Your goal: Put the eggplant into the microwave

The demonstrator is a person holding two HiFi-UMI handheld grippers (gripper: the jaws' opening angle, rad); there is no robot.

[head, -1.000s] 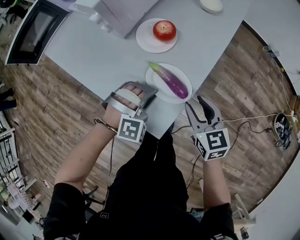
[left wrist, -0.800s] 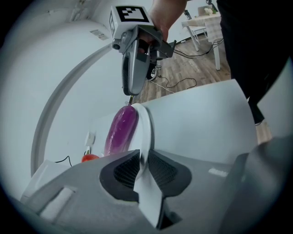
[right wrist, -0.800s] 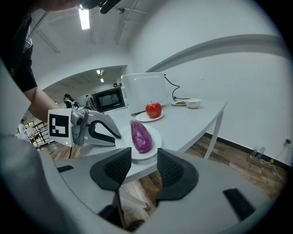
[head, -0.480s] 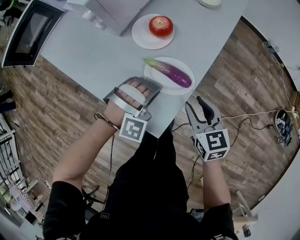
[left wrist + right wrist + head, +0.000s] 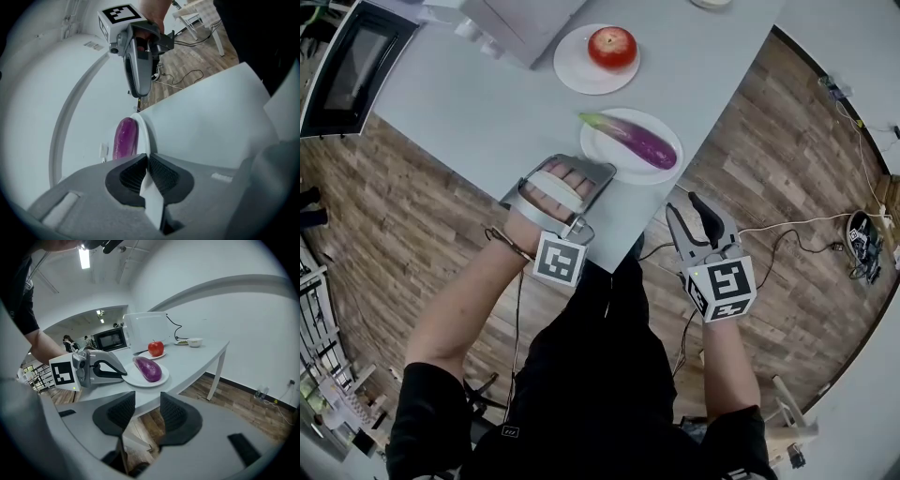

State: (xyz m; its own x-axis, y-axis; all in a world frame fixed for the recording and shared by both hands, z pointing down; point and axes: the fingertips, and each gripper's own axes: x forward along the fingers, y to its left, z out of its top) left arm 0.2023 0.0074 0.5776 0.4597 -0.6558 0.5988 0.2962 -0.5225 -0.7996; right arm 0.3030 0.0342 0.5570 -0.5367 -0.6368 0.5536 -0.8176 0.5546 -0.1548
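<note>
A purple eggplant [image 5: 630, 141] lies on a white plate [image 5: 661, 169] near the table's front corner. It also shows in the left gripper view [image 5: 125, 139] and the right gripper view [image 5: 147, 369]. The black microwave [image 5: 347, 66] stands at the far left with its door closed. My left gripper [image 5: 605, 174] rests low over the table just left of the plate, jaws shut and empty [image 5: 147, 158]. My right gripper [image 5: 686, 208] hangs off the table's edge over the floor, right of the plate. It is open with nothing between its pads [image 5: 147, 399].
A red apple [image 5: 611, 47] sits on a second plate [image 5: 572, 75] behind the eggplant. A white box [image 5: 525, 23] stands beside the microwave, and a small bowl [image 5: 194, 341] sits at the far end. Cables [image 5: 806, 230] trail over the wooden floor on the right.
My left gripper has rolled a little in place beside the plate. The right gripper has stayed where it was, off the table edge.
</note>
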